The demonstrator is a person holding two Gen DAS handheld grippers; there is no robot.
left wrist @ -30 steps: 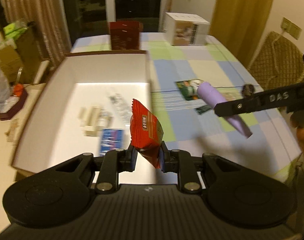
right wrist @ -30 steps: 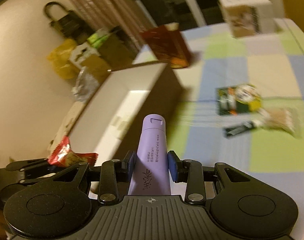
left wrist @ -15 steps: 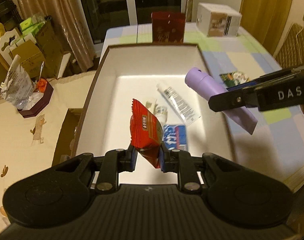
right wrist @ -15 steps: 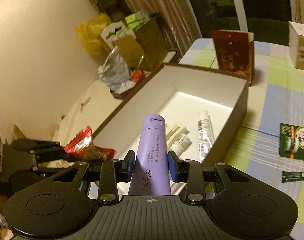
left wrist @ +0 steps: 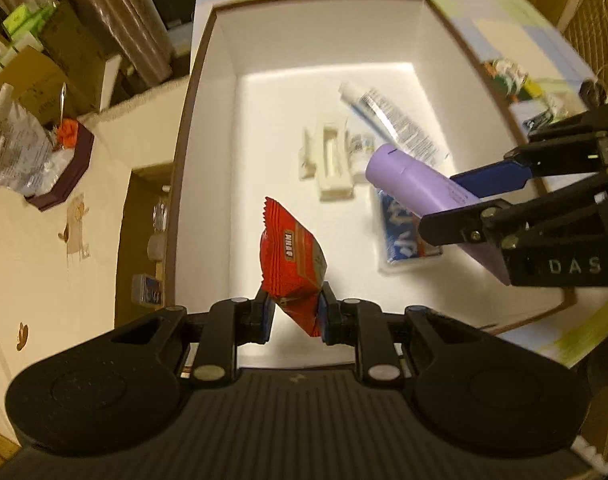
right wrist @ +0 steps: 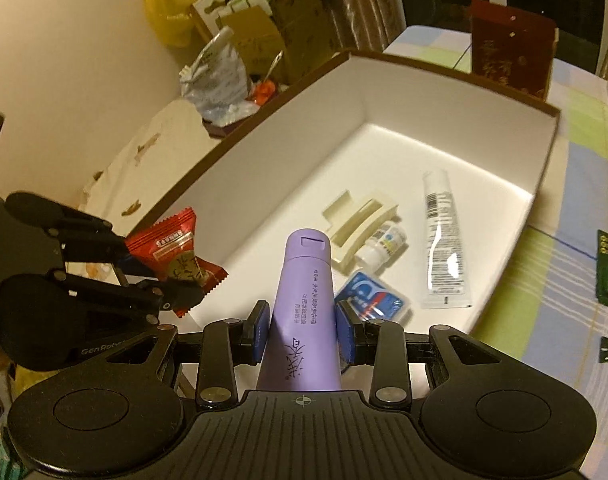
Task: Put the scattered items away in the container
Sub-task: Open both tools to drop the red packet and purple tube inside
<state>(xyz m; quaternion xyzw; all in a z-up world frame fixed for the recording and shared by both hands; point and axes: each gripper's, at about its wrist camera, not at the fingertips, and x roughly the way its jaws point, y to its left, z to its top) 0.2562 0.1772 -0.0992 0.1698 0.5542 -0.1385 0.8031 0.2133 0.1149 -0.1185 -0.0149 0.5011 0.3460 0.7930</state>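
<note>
While clamped on the purple tube (right wrist: 304,304), cap pointing forward over the white box (right wrist: 456,92), right claw (right wrist: 302,334) hovers. Left claw (left wrist: 293,314) pinches red snack packet (left wrist: 291,264), upright, above bare floor near box's left wall.

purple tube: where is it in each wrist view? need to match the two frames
Left wrist: the purple tube sits right of centre, held by the right gripper, cap toward the middle of the white box.
Right wrist: the same tube stands bottom centre between the fingers, cap up.
Shared landmark: the white barcode tube on the box floor.
</note>
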